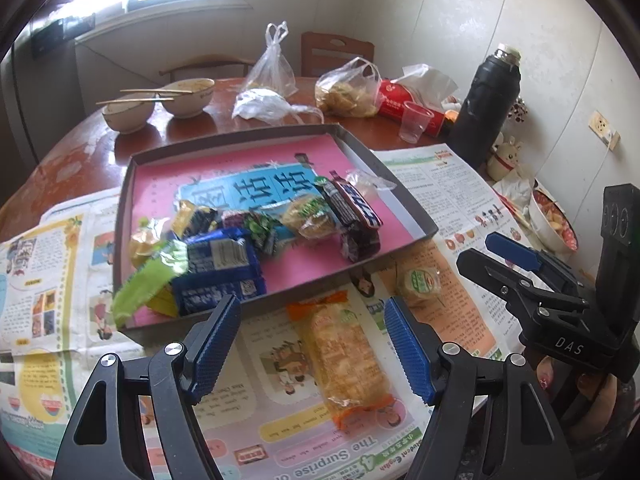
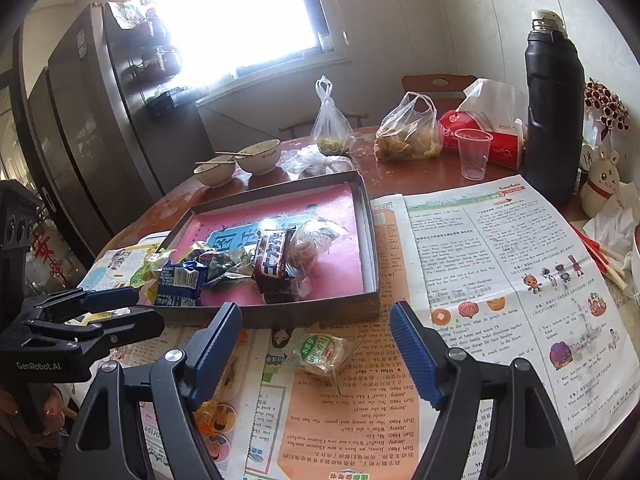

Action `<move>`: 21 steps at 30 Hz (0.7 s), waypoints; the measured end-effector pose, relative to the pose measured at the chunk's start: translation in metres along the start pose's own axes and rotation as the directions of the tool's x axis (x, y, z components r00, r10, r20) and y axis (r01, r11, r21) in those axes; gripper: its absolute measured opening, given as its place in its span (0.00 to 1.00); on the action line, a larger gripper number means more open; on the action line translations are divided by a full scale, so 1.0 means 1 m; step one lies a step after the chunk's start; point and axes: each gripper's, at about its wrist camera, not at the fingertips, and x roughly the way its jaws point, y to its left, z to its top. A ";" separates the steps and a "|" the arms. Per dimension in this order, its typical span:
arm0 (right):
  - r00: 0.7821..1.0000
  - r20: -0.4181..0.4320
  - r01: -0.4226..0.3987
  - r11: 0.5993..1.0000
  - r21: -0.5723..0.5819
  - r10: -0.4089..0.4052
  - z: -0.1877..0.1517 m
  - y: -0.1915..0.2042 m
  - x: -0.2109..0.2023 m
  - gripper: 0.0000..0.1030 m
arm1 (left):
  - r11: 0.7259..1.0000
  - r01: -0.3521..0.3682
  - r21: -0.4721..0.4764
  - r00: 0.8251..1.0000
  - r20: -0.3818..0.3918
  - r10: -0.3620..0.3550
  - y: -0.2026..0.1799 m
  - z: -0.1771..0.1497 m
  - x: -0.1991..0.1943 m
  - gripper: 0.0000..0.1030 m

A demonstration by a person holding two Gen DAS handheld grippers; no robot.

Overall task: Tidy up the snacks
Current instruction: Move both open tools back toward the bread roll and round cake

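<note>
A shallow grey box lid with a pink lining (image 1: 404,200) (image 2: 370,240) holds several wrapped snacks: blue packs (image 1: 220,268), a dark bar (image 1: 356,208) (image 2: 274,260), a green wrapper (image 1: 140,284). On the newspaper in front of it lie a long orange-ended cracker pack (image 1: 346,356) and a round green-labelled cake (image 1: 420,282) (image 2: 322,354). My left gripper (image 1: 314,340) is open, its fingers either side of the cracker pack, above it. My right gripper (image 2: 316,348) (image 1: 504,256) is open, with the round cake between its fingers.
Newspaper sheets (image 2: 500,264) cover the near table. Behind the box are two bowls with chopsticks (image 1: 156,104), plastic bags (image 1: 348,88), a red tissue pack (image 2: 480,136), a clear cup (image 2: 474,154) and a tall black flask (image 2: 554,112). A fridge (image 2: 92,120) stands left.
</note>
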 end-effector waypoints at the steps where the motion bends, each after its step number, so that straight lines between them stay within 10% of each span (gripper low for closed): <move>1: 1.000 -0.002 0.000 1.000 0.001 0.000 -0.001 -0.001 0.000 0.75 | 1.000 0.000 0.001 1.000 -0.005 0.000 -0.001 -0.001 0.002 0.74; 21: 0.995 -0.094 -0.021 0.999 -0.025 0.019 -0.027 -0.008 0.022 0.76 | 1.000 0.006 0.011 0.996 -0.087 -0.005 -0.024 -0.035 0.041 0.73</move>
